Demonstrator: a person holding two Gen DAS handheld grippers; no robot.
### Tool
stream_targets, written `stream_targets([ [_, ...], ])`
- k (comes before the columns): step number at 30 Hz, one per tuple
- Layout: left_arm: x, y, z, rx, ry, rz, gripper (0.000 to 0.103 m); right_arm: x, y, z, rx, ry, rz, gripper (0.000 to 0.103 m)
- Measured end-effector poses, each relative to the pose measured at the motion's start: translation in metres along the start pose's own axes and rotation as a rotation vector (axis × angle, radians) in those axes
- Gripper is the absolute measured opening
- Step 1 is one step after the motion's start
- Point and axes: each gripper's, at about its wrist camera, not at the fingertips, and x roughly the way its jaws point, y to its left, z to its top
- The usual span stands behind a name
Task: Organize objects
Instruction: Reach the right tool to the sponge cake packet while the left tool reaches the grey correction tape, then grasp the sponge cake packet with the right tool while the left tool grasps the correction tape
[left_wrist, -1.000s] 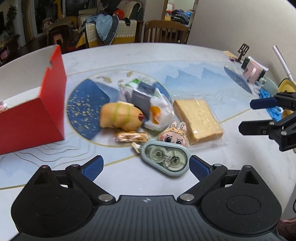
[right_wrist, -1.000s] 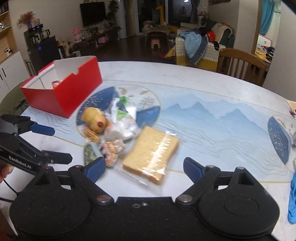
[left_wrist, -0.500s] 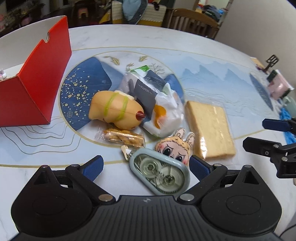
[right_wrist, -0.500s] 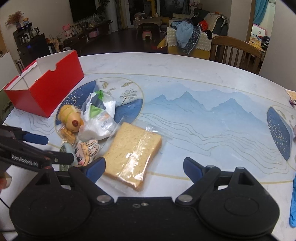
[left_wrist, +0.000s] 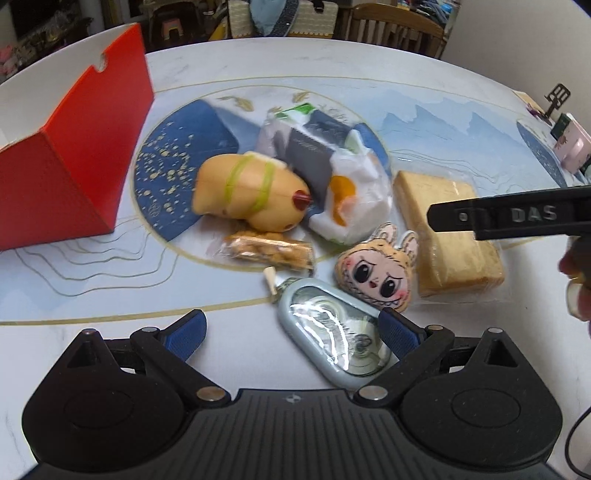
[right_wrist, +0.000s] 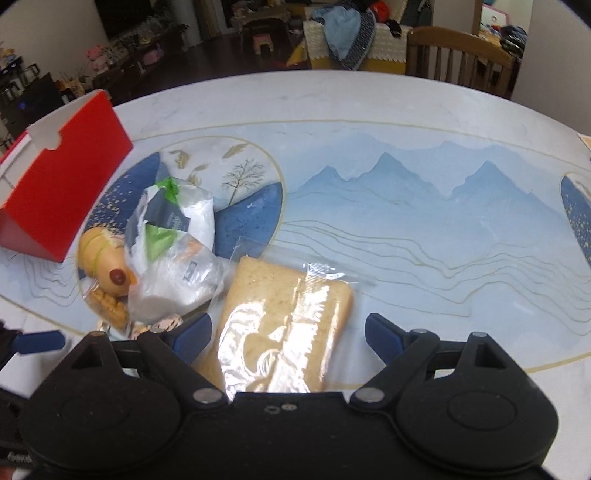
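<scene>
Left wrist alone shows the tape dispenser (left_wrist: 334, 334), seemingly untouched between spread hand-held gripper (left_wrist: 291, 328) fingers.

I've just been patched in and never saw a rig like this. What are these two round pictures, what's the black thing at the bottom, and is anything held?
No robot arm here: a person holds hand-held tongs in each hand, each with a fisheye camera looking along its fingers. The black shape is the tool itself. The left tongs look down at a pale-blue tape dispenser; the right tongs hang over wrapped bread. Both stand open, holding nothing. On the table also lie a plush face, a yellow toy, a white bag, a snack packet and a red box.
</scene>
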Motion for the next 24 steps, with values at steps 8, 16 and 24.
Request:
stream_targets([
  [8,0.007,-0.001,0.010,-0.085,0.039,-0.023,0.100,0.018,0.009,0.011,0.042,0.040,-0.047,0.091],
  [16,0.011,-0.013,0.009,-0.039,0.041,-0.001,0.102,0.024,0.009,0.009,0.005,0.073,-0.061,0.092],
  [24,0.006,0.010,0.000,-0.001,0.062,-0.017,0.102,0.010,-0.016,-0.005,-0.085,0.076,-0.026,0.090],
])
